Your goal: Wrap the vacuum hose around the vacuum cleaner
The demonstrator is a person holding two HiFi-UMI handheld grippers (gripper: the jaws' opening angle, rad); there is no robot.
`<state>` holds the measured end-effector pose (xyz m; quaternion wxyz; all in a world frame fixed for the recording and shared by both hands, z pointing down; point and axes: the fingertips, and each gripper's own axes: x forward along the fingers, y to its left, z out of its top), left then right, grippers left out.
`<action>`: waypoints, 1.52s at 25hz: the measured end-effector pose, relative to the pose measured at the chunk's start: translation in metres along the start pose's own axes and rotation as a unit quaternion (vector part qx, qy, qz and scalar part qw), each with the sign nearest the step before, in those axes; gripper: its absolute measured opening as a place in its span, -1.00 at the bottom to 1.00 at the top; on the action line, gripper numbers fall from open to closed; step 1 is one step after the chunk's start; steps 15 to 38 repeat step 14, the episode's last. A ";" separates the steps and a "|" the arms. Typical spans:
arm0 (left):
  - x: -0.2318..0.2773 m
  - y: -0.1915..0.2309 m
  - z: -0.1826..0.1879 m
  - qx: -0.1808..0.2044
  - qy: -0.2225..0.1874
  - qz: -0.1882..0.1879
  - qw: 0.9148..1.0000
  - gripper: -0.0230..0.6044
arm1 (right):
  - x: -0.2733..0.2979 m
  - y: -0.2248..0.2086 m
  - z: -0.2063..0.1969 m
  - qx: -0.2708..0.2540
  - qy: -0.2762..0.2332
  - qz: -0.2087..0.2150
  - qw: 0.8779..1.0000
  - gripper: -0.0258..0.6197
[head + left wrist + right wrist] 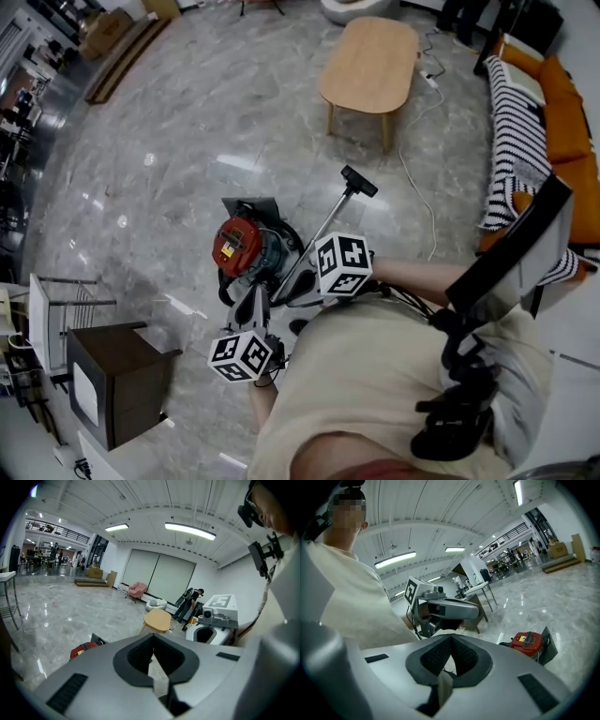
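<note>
Left tool [152, 654], right tool [450, 654] closed, near-level

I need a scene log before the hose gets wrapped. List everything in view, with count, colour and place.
vacuum cleaner: one, red and black, on the floor ahead of the person
wand: one, silver with a black floor head, slanting up from the vacuum cleaner
coffee table: one, light wood, far centre
sofa: one, orange, right edge
blanket: one, black-and-white striped, over the sofa
cable: one, white, on the floor by the coffee table
cabinet: one, dark brown, lower left
rack: one, white and metal, beside the cabinet
left gripper: one, grey, fingers shut, empty
right gripper: one, grey, fingers shut, empty
</note>
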<state>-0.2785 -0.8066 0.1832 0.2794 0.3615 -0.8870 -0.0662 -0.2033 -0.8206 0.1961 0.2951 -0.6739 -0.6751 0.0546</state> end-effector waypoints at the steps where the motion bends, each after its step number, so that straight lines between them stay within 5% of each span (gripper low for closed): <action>1: 0.003 -0.007 -0.001 0.002 0.004 0.003 1.000 -0.91 | -0.005 0.001 -0.002 0.003 -0.003 0.006 1.000 -0.91; 14: -0.003 -0.001 -0.002 -0.001 0.037 0.079 0.996 -0.91 | -0.003 0.003 -0.004 0.000 -0.020 0.088 0.996 -0.91; 38: -0.003 -0.001 -0.002 -0.001 0.037 0.079 0.996 -0.91 | -0.003 0.003 -0.004 0.000 -0.020 0.088 0.996 -0.91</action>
